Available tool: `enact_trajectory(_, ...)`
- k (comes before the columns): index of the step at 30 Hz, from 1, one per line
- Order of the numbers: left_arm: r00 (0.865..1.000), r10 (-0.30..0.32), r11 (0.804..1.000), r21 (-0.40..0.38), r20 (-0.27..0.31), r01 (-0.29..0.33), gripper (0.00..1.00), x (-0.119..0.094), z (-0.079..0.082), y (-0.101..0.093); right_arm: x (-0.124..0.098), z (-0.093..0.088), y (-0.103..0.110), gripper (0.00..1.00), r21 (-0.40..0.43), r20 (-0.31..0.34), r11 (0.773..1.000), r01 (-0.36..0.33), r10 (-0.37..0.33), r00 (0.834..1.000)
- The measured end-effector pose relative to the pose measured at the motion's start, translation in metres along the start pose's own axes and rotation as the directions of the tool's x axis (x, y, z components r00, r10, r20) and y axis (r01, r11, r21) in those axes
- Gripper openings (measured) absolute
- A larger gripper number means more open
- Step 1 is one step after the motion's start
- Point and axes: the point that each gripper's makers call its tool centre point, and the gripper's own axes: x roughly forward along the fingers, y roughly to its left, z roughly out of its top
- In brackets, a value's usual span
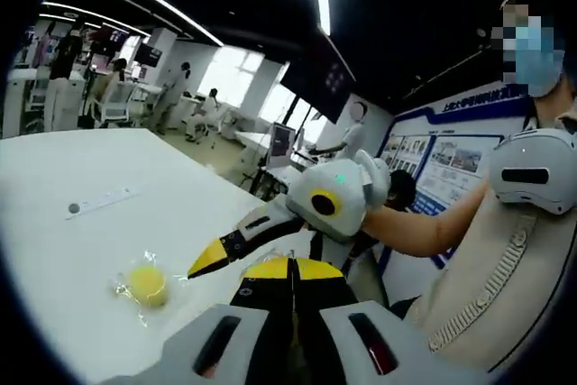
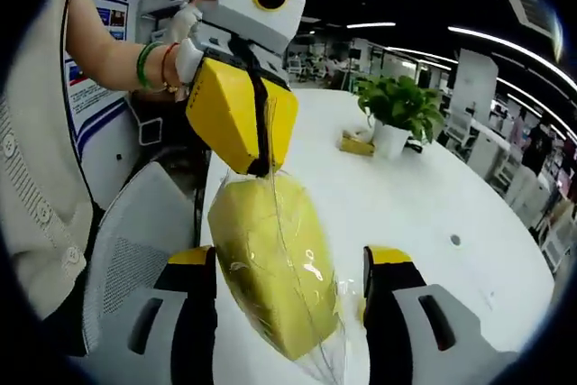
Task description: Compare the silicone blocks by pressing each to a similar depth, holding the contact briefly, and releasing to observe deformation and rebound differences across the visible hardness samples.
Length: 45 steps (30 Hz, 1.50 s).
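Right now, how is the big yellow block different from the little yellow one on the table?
The big block is long and egg-shaped; the little block is a small round puck. The big block hangs, its wrap pinched by the left gripper, between the open jaws of the right gripper; the little block lies on the white table. Both are yellow in clear plastic wrap.

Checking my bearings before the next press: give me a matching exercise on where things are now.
1 large wrapped yellow block
2 small bagged yellow sample
3 potted plant

A standing upright on the table
B lying flat on the table, untouched
C between the right gripper's fingers, wrap pinched by the left gripper

Pairs: 1-C, 2-B, 3-A
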Motion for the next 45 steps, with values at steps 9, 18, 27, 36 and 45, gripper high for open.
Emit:
enact_trajectory(9, 0.999, -0.022, 0.998, 0.056, -0.034, 0.023, 0.00, 0.002, -0.004, -0.012, 0.002, 0.006, 0.008, 0.41, -0.053, 0.033, 0.998, -0.036, 0.037, 0.999)
enact_trajectory(18, 0.998, -0.001, 0.996, 0.092, -0.056, 0.006, 0.00, -0.002, -0.013, -0.013, 0.007, 0.006, 0.014, 0.24, -0.147, 0.018, 0.989, -0.007, 0.010, 1.000)
enact_trajectory(27, 0.998, 0.001, 0.989, 0.147, -0.059, 0.008, 0.00, -0.003, -0.015, -0.021, 0.006, 0.009, 0.019, 0.14, -0.158, 0.033, 0.987, 0.002, 0.003, 0.999)
enact_trajectory(36, 0.999, 0.005, 0.984, 0.179, -0.053, 0.005, 0.00, -0.003, -0.016, -0.020, 0.005, 0.008, 0.024, 0.11, -0.143, 0.026, 0.990, -0.006, 0.010, 1.000)
enact_trajectory(45, 0.999, 0.009, 0.980, 0.197, -0.048, 0.001, 0.00, -0.002, -0.014, -0.020, 0.005, 0.008, 0.023, 0.10, -0.123, 0.017, 0.992, -0.004, 0.006, 1.000)
